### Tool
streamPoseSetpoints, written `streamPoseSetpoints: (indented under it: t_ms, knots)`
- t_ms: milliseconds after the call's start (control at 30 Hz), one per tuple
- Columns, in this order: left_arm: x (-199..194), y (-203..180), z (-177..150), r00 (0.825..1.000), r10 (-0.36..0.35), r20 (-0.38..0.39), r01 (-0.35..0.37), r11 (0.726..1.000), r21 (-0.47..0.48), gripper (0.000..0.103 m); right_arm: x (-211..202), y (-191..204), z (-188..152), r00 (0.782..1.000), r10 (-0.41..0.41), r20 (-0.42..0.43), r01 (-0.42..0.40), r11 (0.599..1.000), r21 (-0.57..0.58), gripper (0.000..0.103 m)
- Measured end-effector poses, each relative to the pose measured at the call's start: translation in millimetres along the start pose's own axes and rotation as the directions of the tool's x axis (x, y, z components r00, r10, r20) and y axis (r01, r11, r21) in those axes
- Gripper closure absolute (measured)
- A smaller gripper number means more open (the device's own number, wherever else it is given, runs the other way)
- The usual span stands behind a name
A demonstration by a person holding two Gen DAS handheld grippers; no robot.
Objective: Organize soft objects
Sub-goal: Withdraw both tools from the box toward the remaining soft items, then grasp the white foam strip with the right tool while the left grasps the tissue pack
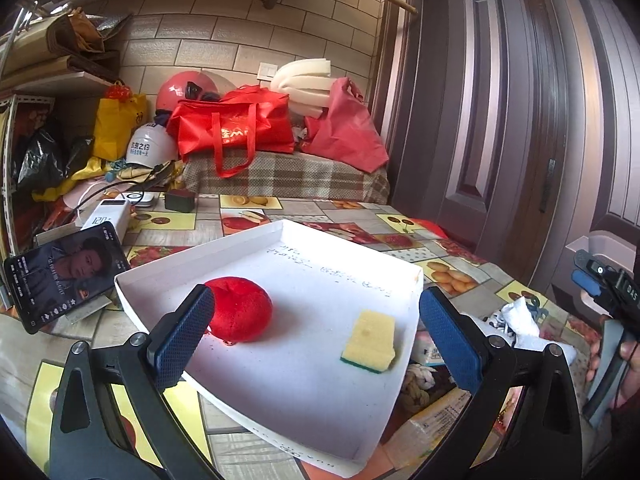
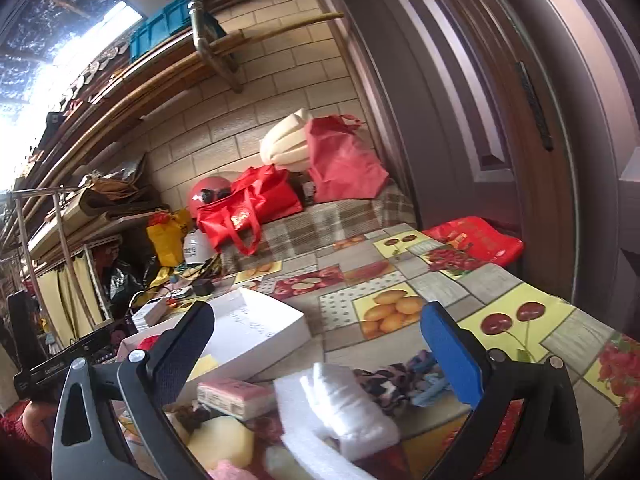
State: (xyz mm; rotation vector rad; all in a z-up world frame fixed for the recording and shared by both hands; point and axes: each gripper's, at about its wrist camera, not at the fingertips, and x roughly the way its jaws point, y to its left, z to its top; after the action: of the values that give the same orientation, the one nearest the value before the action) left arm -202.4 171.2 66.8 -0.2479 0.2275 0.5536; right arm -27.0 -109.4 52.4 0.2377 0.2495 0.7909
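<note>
**Both tongs spread wide over a cluttered counter, tray half filled**

At the far left of the left wrist view a phone (image 1: 66, 276) leans on a stand with its screen lit, and a white power bank (image 1: 107, 216) lies just behind it on the fruit-patterned counter (image 1: 448, 268). The left tongs (image 1: 316, 332) hang above a shallow white tray (image 1: 256, 240), their blue pads far apart and gripping nothing. In the tray, a red plush ball (image 1: 240, 314) sits toward the left side, close beside the left pad from this angle. A yellow sponge (image 1: 370, 340) with a green scouring base lies near the tray's right wall, well apart from the ball. Past that wall, off the tray, a heap of soft things rests on the counter: a white crumpled cloth (image 1: 518, 318), and tissue packs and a knotted rope partly hidden below the rim. At the right edge a hand (image 1: 624, 356) holds the other tool's handle.

In the right wrist view the same tray (image 2: 276, 328) lies to the left. The right tongs (image 2: 318, 350) hover over the heap with their pads likewise spread and empty. Beneath them, left to right, lie a pink tissue pack (image 2: 234, 398), a pale yellow foam piece (image 2: 222, 442), a white foam sheet bundle (image 2: 344, 408) and a patterned cloth (image 2: 394, 384).
</note>
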Motion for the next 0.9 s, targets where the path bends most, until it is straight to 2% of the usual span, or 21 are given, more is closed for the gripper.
streamPoseSetpoints:
  t_ms: [100, 167, 200, 233, 300, 367, 400, 467, 533, 567, 633, 700, 800, 900]
  knots:
    - [-0.2, -21.1, -4.4, 0.993, -0.104, -0.061, 0.108, 0.991, 0.075, 0.0, 1.1, -33.5, 3.5, 0.997, -0.074, -0.029, 0.076, 0.993, 0.091, 0.0]
    - [1.6, -40.3, -9.7, 0.972, -0.188, -0.14, 0.207, 0.968, 0.142, 0.0, 0.2, -47.4, 4.7, 0.995, -0.095, -0.038, 0.099, 0.987, 0.13, 0.0]
    - [2.2, -51.0, -12.8, 0.962, -0.204, -0.179, 0.235, 0.955, 0.178, 0.0, -0.1, -51.3, 5.0, 0.994, -0.096, -0.043, 0.101, 0.985, 0.138, 0.0]
    - [2.7, -61.7, -15.7, 0.956, -0.206, -0.211, 0.251, 0.943, 0.216, 0.0, 0.0, -53.4, 5.6, 0.994, -0.093, -0.053, 0.099, 0.986, 0.135, 0.0]
    - [3.2, -79.5, -21.1, 0.956, -0.168, -0.242, 0.237, 0.926, 0.293, 0.001, -0.8, -55.6, 6.1, 0.995, -0.074, -0.071, 0.081, 0.99, 0.112, 0.0]
    - [7.1, -88.8, -25.2, 0.947, -0.153, -0.281, 0.246, 0.91, 0.335, 0.003, -2.5, -56.0, 6.2, 0.995, -0.054, -0.088, 0.062, 0.994, 0.088, 0.0]
    - [9.0, -92.0, -27.4, 0.941, -0.155, -0.3, 0.259, 0.902, 0.344, 0.008, -3.1, -56.2, 6.3, 0.994, -0.046, -0.095, 0.054, 0.995, 0.081, 0.0]
    - [11.3, -98.5, -32.1, 0.931, -0.157, -0.331, 0.28, 0.887, 0.366, 0.011, -5.9, -56.9, 4.9, 0.994, -0.036, -0.102, 0.044, 0.996, 0.079, 0.0]
    - [13.1, -103.3, -38.1, 0.92, -0.158, -0.359, 0.3, 0.873, 0.385, 0.023, -7.2, -58.4, 4.2, 0.994, -0.03, -0.102, 0.039, 0.995, 0.087, 0.0]
    - [15.4, -105.6, -40.4, 0.913, -0.151, -0.379, 0.306, 0.868, 0.392, 0.025, -6.3, -59.5, 4.7, 0.994, -0.029, -0.104, 0.038, 0.995, 0.09, 0.0]
    - [20.9, -108.3, -44.4, 0.904, -0.127, -0.409, 0.304, 0.864, 0.402, 0.036, -5.1, -60.1, 4.8, 0.994, -0.025, -0.108, 0.035, 0.995, 0.093, 0.0]
    - [24.3, -109.0, -46.4, 0.897, -0.106, -0.429, 0.294, 0.867, 0.402, 0.043, -5.3, -60.1, 5.1, 0.994, -0.021, -0.108, 0.031, 0.995, 0.091, 0.0]
    - [26.0, -107.7, -48.8, 0.888, -0.091, -0.45, 0.291, 0.871, 0.396, 0.043, -4.4, -59.1, 6.0, 0.994, -0.009, -0.112, 0.018, 0.996, 0.083, 0.0]
    - [27.5, -106.6, -50.8, 0.879, -0.087, -0.469, 0.293, 0.875, 0.386, 0.043, 1.5, -54.2, 5.4, 0.988, 0.021, -0.151, -0.012, 0.998, 0.061, 0.0]
